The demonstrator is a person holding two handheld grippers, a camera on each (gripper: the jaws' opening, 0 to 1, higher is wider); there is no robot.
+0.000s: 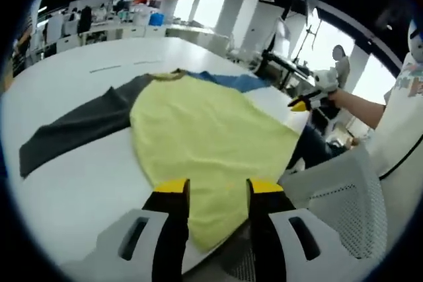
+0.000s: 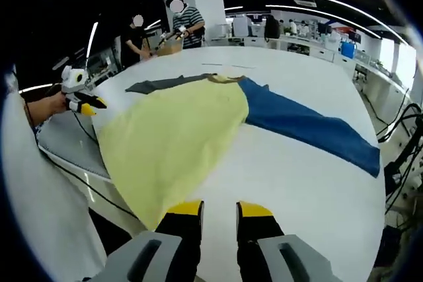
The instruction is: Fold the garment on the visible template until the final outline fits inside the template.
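Garment (image 1: 205, 140) lies spread on the white table (image 1: 73, 183): yellow body in the middle, one dark grey sleeve (image 1: 79, 127) out to one side, one blue sleeve (image 2: 310, 127) out to the other, hem end draping slightly over the table edge nearest the person. No template outline can be made out under or around the cloth. Left gripper (image 1: 217, 193) hangs just above the hem near the table edge, jaws spread, nothing between them. Right gripper (image 2: 219, 214) sits over bare table just beside the yellow edge, jaws likewise apart and empty. Judgement: fold not yet started; step in hand is the first grasp. To do it well, take each pinch at a hem corner, well into the fabric rather than on the extreme edge, lift both sides evenly, and carry the hem toward the collar without dragging the sleeves. Sleeves probably need folding inward first so the outline narrows.
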